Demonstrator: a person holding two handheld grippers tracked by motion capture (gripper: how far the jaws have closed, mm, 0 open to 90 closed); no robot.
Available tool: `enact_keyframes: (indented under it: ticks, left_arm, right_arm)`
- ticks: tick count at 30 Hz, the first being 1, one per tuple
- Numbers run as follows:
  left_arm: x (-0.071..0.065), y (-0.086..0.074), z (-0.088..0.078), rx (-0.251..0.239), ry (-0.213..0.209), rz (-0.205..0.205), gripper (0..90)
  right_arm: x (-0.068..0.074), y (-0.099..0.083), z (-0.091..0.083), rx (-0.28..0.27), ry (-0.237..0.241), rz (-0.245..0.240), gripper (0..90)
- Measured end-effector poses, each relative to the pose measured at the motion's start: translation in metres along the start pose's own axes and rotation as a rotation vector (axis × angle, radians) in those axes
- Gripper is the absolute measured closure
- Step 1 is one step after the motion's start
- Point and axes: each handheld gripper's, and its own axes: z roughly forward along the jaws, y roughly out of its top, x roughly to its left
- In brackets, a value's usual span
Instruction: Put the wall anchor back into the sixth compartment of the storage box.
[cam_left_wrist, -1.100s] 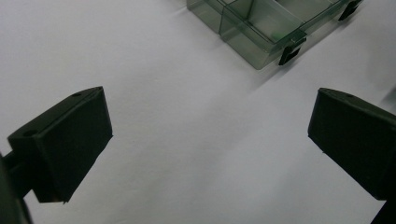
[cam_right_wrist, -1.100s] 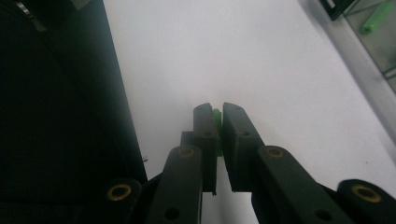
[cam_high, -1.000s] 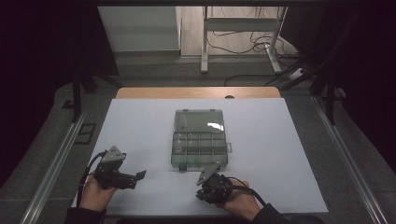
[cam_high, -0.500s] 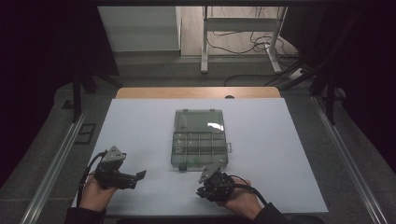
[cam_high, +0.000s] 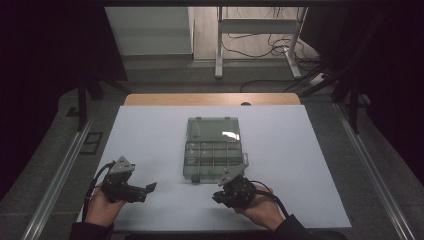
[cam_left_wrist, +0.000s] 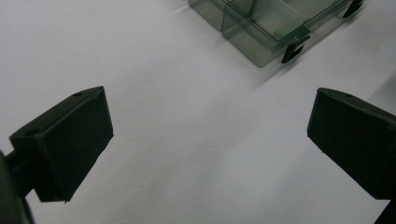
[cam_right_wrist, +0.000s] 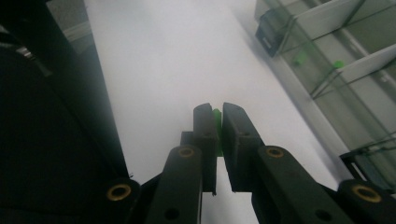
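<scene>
A clear grey compartment box (cam_high: 212, 160) lies open at the middle of the white table, its lid (cam_high: 213, 129) folded back. My left gripper (cam_high: 146, 192) rests at the front left, open, with bare table between its fingers (cam_left_wrist: 70, 140); the box's corner (cam_left_wrist: 261, 32) is ahead of it. At the front right, just before the box's near edge, my right gripper (cam_high: 218, 196) is shut on a small green piece (cam_right_wrist: 217, 116). Beside it in the right gripper view, the box (cam_right_wrist: 336, 88) holds two small green pieces (cam_right_wrist: 301, 58) in a near compartment.
The white table top (cam_high: 150, 145) spreads wide on both sides of the box. A wooden strip (cam_high: 210, 99) runs along its far edge, metal rails (cam_high: 65, 165) flank it, and a table frame with cables (cam_high: 255, 45) stands on the floor beyond.
My right hand has shifted slightly to the right along the box's near edge, with the gripper still shut. The left gripper has not moved.
</scene>
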Motion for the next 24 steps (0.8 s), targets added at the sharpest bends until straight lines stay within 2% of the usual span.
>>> enact_keyframes:
  ticks: [24]
  left_arm:
    - [0.001,0.0,0.0,-0.007,-0.011,-0.009,0.0]
  right_arm:
    - [-0.018,0.012,-0.007,-0.068,0.004,0.06,83.9]
